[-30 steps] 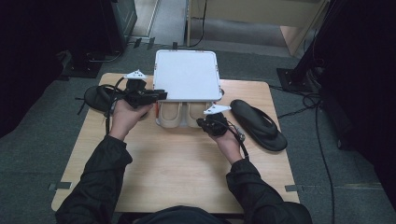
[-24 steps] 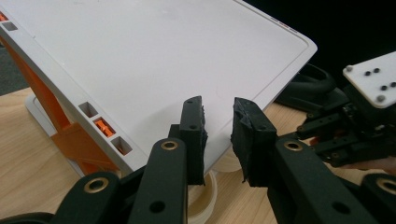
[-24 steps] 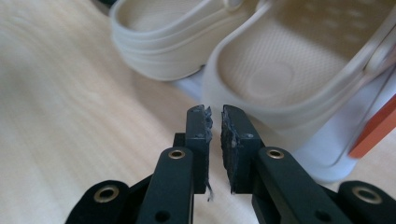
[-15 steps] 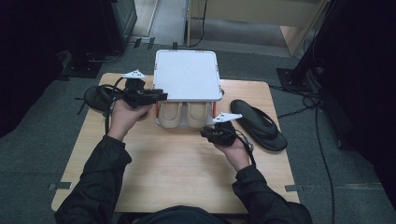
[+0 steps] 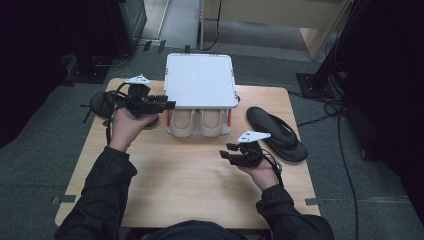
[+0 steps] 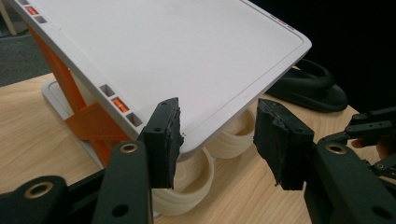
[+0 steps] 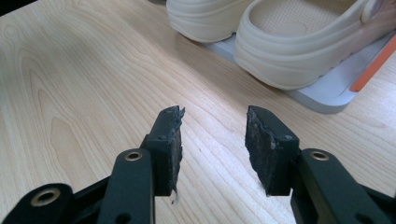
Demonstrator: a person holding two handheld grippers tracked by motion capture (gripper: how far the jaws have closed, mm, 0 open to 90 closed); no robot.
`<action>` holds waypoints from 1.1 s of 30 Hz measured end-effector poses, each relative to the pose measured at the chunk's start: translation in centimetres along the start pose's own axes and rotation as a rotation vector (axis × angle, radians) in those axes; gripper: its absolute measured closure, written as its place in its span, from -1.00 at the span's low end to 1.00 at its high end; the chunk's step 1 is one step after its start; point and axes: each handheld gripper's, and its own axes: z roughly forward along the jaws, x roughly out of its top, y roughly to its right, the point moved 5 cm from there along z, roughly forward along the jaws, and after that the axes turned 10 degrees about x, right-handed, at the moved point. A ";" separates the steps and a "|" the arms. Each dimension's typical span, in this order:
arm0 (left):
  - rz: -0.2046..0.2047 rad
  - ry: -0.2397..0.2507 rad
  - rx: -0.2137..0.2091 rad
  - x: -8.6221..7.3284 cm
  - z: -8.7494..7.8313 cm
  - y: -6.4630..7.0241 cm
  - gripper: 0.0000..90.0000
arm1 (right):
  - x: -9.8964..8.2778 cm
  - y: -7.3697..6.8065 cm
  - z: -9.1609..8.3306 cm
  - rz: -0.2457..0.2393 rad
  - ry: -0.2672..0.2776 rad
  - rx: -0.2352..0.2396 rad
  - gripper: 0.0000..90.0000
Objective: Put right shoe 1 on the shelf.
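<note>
Sitting on the wooden surface (image 5: 190, 185) is a white rack (image 5: 200, 80) with two cream shoes (image 5: 200, 122) tucked under its flat top. The left gripper (image 5: 167, 105) hovers just beside the rack's left front corner; its jaws have just been opening and stand apart with nothing between them. The right gripper (image 5: 227, 152) hangs in front of the rack, near its right side, above bare wood. Its jaws have just been opening too and hold nothing. A black sandal (image 5: 277, 132) lies right of the rack.
</note>
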 end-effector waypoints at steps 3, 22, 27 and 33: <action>-0.023 0.015 0.000 -0.3 -0.5 -0.4 0.12 | -0.2 -0.1 -0.1 0.010 -0.001 0.008 0.21; -0.078 0.032 0.096 -2.8 -2.9 -3.1 0.08 | 1.0 1.4 0.7 0.014 0.009 0.022 0.16; -0.113 0.023 0.124 -3.9 -3.0 -4.4 0.08 | 1.2 1.6 1.3 0.012 0.010 0.040 0.17; -0.147 0.008 0.157 -5.2 -2.3 -5.9 0.09 | 1.4 1.1 2.0 0.002 -0.008 0.059 0.17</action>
